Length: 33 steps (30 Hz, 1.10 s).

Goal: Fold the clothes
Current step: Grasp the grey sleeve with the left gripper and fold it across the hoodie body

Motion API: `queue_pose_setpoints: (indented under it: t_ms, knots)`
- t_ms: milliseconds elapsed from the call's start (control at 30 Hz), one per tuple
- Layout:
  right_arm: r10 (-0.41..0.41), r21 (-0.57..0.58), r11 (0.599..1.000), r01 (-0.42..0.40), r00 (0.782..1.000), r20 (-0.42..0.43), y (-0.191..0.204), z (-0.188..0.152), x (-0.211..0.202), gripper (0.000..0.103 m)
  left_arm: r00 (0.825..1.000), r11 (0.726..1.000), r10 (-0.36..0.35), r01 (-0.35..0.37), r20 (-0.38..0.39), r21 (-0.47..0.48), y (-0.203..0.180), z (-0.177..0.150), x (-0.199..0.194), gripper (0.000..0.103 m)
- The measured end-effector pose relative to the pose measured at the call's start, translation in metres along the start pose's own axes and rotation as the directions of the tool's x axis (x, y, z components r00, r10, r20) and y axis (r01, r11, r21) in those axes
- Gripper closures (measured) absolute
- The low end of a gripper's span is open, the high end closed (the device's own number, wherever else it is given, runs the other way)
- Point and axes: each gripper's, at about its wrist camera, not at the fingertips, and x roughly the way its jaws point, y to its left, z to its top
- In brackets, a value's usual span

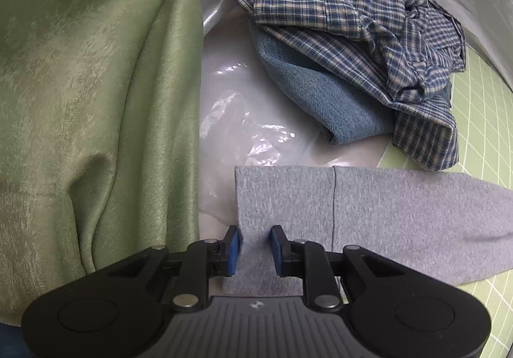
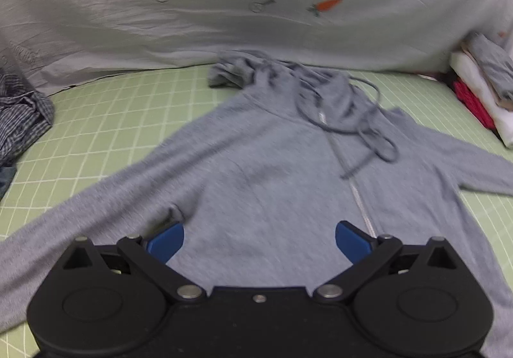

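Observation:
A grey zip hoodie (image 2: 272,165) lies spread front-up on the green grid mat (image 2: 105,120), hood and drawstrings bunched at the far end. My right gripper (image 2: 259,241) hovers over its lower body, wide open and holding nothing. In the left wrist view one grey sleeve (image 1: 384,217) stretches across the mat. My left gripper (image 1: 255,249) is at the cuff (image 1: 282,197). Its blue pads (image 1: 233,250) stand a narrow gap apart, straddling the cuff's left edge. The cloth between them looks flat and unpinched.
A plaid shirt (image 1: 352,21) is heaped on folded blue denim (image 1: 320,98) beyond the cuff, over crinkled clear plastic (image 1: 243,127). A green curtain (image 1: 89,101) hangs to the left. A white carrot-print sheet (image 2: 256,5) backs the mat. Folded clothes (image 2: 481,92) are stacked at the far right.

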Motion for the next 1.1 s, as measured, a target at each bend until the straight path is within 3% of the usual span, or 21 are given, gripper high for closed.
queue_pose_setpoints:
  t_ms: [233,300,400,433,467,733,800,867,1000,1100]
  knots:
    - [0.165,-0.131,0.979,-0.156,0.985,0.06,0.055,0.062,0.028,0.011,0.998,0.998,0.057,-0.056,-0.017,0.016,-0.011,0.01,0.001,0.075]
    - [0.227,-0.134,0.966,-0.222,0.973,0.027,0.065,0.074,0.046,0.019,0.997,0.997,0.079,-0.078,-0.02,0.025,-0.016,0.013,0.003,0.069]
    - [0.275,-0.148,0.948,-0.281,0.959,-0.062,0.078,0.084,0.073,0.047,0.995,0.995,0.094,-0.093,-0.031,0.024,-0.019,0.018,0.005,0.067]
    - [0.27,-0.153,0.947,-0.283,0.958,-0.098,0.081,0.084,0.082,0.057,0.994,0.995,0.1,-0.099,-0.035,0.025,-0.02,0.019,0.005,0.067]
    - [0.261,-0.151,0.948,-0.28,0.956,-0.131,0.084,0.083,0.089,0.059,0.994,0.994,0.107,-0.106,-0.039,0.025,-0.021,0.02,0.006,0.065]
    - [0.236,-0.137,0.957,-0.254,0.962,-0.134,0.086,0.077,0.093,0.056,0.987,0.989,0.146,-0.146,-0.073,-0.001,-0.021,0.03,0.009,0.047]
    - [0.238,-0.138,0.957,-0.255,0.963,-0.125,0.084,0.077,0.092,0.066,0.985,0.988,0.156,-0.156,-0.074,0.008,-0.024,0.032,0.01,0.044]
    - [0.248,-0.145,0.954,-0.264,0.962,-0.117,0.081,0.078,0.092,0.1,0.983,0.986,0.167,-0.166,-0.074,0.017,-0.026,0.033,0.01,0.042]
    - [0.303,-0.079,0.947,-0.312,0.947,-0.104,0.068,0.086,0.093,0.101,0.982,0.985,0.175,-0.173,-0.071,0.025,-0.025,0.035,0.01,0.04]
    - [0.321,-0.066,0.945,-0.322,0.947,-0.014,0.064,0.099,0.085,0.101,0.983,0.985,0.171,-0.17,-0.07,0.022,-0.025,0.036,0.01,0.038]
